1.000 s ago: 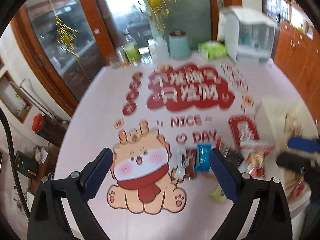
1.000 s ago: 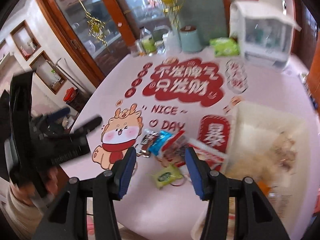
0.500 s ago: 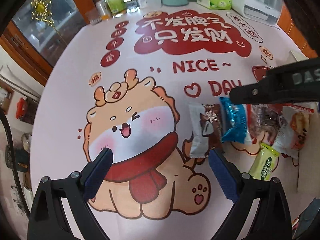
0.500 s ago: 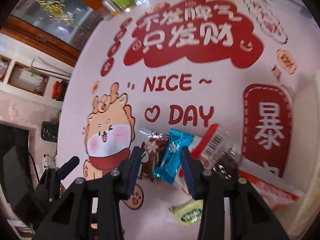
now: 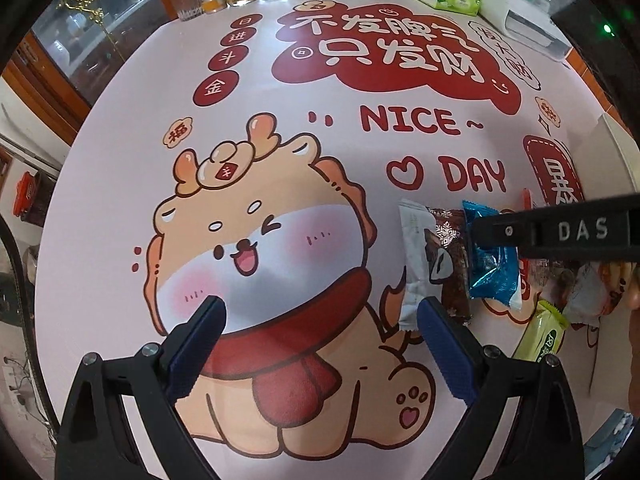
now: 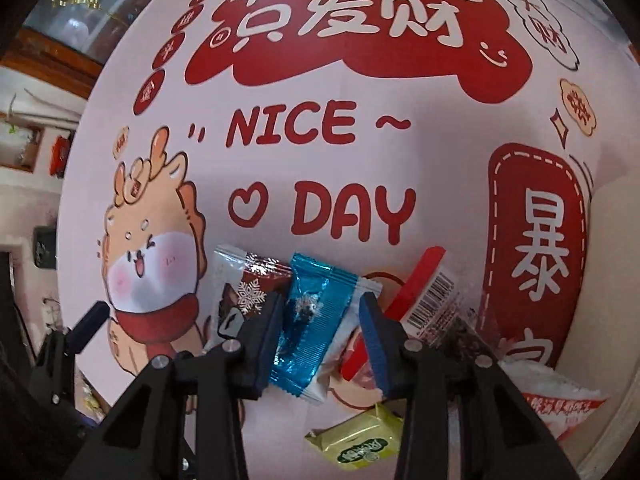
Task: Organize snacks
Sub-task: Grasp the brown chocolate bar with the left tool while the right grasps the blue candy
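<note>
My right gripper (image 6: 320, 332) straddled the blue snack packet (image 6: 316, 320), fingers not yet clamped. It looked light, crinkly, slippery; best pinched mid-body. My left gripper (image 5: 320, 344) hung spread, holding nothing.

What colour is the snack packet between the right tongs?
Shiny blue with white ends: the packet sits between the right tongs, clearest in the right wrist view.

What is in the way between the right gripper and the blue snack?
Nothing visible. The right gripper is open with the blue snack packet already between its fingers. The brown snowflake packet lies against the left finger, partly under the blue one, so it might get nudged.
</note>
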The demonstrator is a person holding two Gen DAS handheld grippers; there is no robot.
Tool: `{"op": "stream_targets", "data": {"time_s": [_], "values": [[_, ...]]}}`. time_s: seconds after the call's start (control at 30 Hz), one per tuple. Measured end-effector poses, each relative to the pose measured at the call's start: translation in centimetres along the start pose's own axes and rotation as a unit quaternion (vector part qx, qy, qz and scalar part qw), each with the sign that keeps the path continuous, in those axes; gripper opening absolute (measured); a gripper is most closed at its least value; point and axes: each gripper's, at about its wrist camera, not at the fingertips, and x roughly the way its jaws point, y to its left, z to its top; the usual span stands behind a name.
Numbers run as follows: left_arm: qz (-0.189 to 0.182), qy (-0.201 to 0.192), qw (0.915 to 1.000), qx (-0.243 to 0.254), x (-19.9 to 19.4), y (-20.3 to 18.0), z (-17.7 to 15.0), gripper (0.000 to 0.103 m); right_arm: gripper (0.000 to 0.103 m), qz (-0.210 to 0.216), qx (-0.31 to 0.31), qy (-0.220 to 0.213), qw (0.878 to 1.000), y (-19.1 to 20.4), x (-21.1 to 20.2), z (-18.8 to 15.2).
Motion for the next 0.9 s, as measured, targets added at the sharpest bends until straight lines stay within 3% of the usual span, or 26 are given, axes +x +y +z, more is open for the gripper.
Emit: {"op": "stream_targets", "data": {"time_s": [0.23,0.3,0.47,0.73,0.83,0.87,0.9], "values": [[-0.007,0.011,0.9999,0.004,0.9,-0.9,0.1,0.096,0.044,-0.033,-0.031,0.007,0.999,1.6,1.1,0.2],[-0.01,0.015,0.9998,0.004,1.1,-1.1,0.2,0.096,0.04,-0.043,-0.045,0.006,0.998,2.2,1.2,0.1],[-0.03,0.024,0.9993,0.003,1.7,-1.9,0.7,0.096,0.028,-0.015,-0.039,-0.002,0.999,0.9,0.8,-0.3],[-0.051,0.041,0.9978,-0.006,3.6,-3.9,2.1,0.096,0.026,0.003,-0.017,-0.022,1.0,-1.9,0.2,-1.1],[-0.038,0.032,0.9987,0.006,3.9,-4.9,2.4,0.083,0.026,0.002,-0.016,-0.026,1.0,-2.3,0.1,-1.5],[-0.031,0.026,0.9991,0.015,3.9,-5.3,2.5,0.074,0.026,0.004,-0.016,-0.028,0.999,-2.3,0.1,-1.6],[-0.035,0.016,0.999,0.023,3.6,-5.6,2.5,0.059,0.026,0.005,-0.016,-0.028,0.999,-2.4,-0.1,-1.6]]}}
